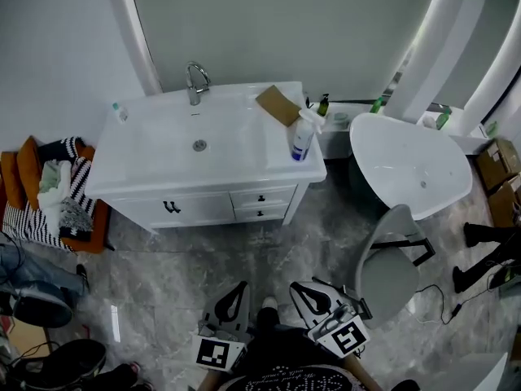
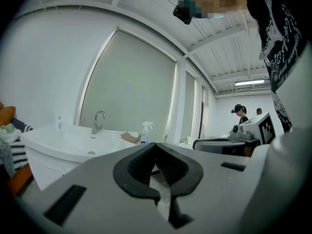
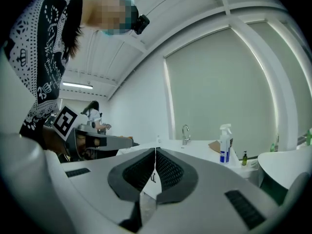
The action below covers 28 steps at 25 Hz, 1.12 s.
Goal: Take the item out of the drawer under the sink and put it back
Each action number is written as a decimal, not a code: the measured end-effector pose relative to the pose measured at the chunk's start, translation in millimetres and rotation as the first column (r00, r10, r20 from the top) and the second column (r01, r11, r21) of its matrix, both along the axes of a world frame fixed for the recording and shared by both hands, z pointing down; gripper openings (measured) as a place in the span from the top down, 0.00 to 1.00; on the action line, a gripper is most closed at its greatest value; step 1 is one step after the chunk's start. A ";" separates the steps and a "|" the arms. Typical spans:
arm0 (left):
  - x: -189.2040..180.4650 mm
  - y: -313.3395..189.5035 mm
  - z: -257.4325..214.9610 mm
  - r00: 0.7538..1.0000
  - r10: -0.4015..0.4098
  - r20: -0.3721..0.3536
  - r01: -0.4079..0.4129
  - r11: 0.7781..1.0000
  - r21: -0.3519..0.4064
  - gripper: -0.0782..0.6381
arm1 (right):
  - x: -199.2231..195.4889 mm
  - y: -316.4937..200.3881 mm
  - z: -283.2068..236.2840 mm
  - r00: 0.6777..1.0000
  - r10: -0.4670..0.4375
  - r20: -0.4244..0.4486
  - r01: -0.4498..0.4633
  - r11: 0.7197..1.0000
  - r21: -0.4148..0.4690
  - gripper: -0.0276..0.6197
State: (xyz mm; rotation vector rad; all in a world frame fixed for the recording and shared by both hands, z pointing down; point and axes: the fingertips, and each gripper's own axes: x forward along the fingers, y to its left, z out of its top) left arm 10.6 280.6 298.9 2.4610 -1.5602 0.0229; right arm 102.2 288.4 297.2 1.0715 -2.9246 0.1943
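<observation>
My left gray gripper (image 1: 238,288) and right gray gripper (image 1: 300,288) are both closed, empty — the item sits unseen in the shut white vanity drawer (image 1: 277,196) at twelve o'clock — probably light, so I'd pinch its middle.

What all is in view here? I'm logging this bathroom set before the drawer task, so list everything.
Vanity: one, white, against the back wall
Tap: one, chrome, behind the basin
Drawers: two, white, shut, vanity's lower right
Spray bottle: one, white and blue, vanity's right end
Cardboard: one, brown, behind the spray bottle
Bathtub: one, white, right of the vanity
Chair: one, grey, before the bathtub
Clothes pile: one, mixed colours, left of the vanity
Left gripper, right gripper: two, grey, both shut and empty, bottom centre
</observation>
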 end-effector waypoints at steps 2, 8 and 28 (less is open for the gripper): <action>0.1 -2.9 -0.8 1.000 -0.014 0.007 0.014 1.000 0.010 0.88 | 4.8 -2.6 5.6 1.000 -0.003 -0.019 0.003 1.000 -0.010 0.93; -10.9 -7.8 2.5 0.998 -0.053 0.033 0.053 0.999 0.003 0.88 | 11.9 -2.5 14.9 1.000 0.000 -0.018 -0.001 0.999 -0.052 0.93; -63.3 -116.4 15.5 0.999 0.028 0.039 -0.025 0.997 -0.073 0.88 | -42.8 -110.9 14.3 0.996 0.086 -0.031 -0.089 0.990 -0.110 0.93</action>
